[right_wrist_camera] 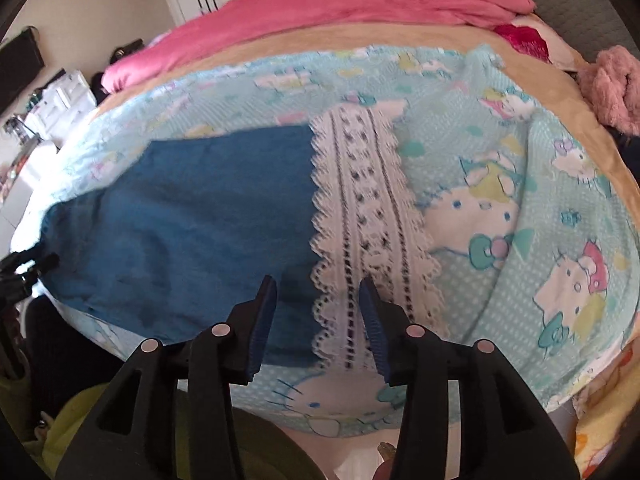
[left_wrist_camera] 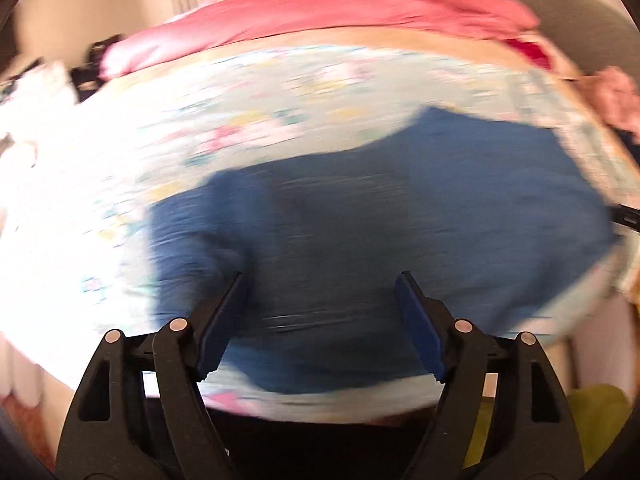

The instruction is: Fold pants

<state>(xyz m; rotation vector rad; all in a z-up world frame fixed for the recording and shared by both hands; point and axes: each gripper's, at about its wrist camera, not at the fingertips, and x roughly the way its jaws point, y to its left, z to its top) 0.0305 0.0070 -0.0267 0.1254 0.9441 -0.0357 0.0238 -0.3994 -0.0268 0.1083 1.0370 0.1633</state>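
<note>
Blue cotton pants with white lace hem (right_wrist_camera: 192,216) lie flat on the cartoon-print bed cover (right_wrist_camera: 520,184). Left claw (left_wrist_camera: 320,284) spread wide above them, empty. Right claw (right_wrist_camera: 318,290) part-open over the hem, gripping nothing.

Left gripper (left_wrist_camera: 320,280) and right gripper (right_wrist_camera: 318,286) – black plastic linkage arms with triangular cut-outs, round silver pivot pins, blue ribbed pads (right_wrist_camera: 264,316) on each finger

Deep blue pants (right_wrist_camera: 192,216) with white lace trim (right_wrist_camera: 372,216) — on a pale turquoise cartoon-cat blanket (right_wrist_camera: 520,208); beyond, a pink quilt (right_wrist_camera: 360,4).
</note>
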